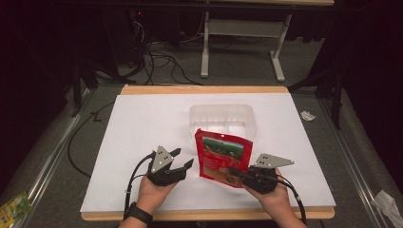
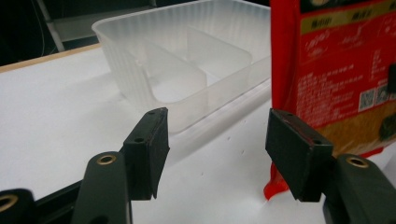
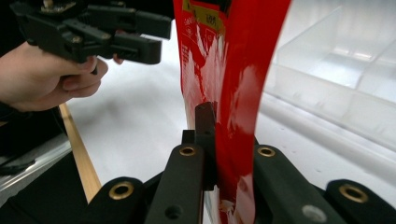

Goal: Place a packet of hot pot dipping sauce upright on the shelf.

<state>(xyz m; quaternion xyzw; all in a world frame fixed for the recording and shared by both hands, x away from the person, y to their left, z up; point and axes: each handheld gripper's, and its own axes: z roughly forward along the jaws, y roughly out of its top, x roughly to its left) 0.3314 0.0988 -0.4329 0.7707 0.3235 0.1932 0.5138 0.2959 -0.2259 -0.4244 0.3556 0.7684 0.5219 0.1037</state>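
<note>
Right gripper (image 1: 237, 172) is pinching the lower edge of a glossy red foil pouch (image 1: 221, 156), holding it upright just in front of the clear ribbed plastic tray (image 1: 221, 118), while the left gripper (image 1: 183, 160) sits beside it, jaws spread and empty. My guess: the pouch goes into a tray compartment, so pickup's done, placing isn't.

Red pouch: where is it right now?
The red pouch stands upright near the table's front centre in the high view, clamped by the right gripper, just in front of the clear tray.
</note>
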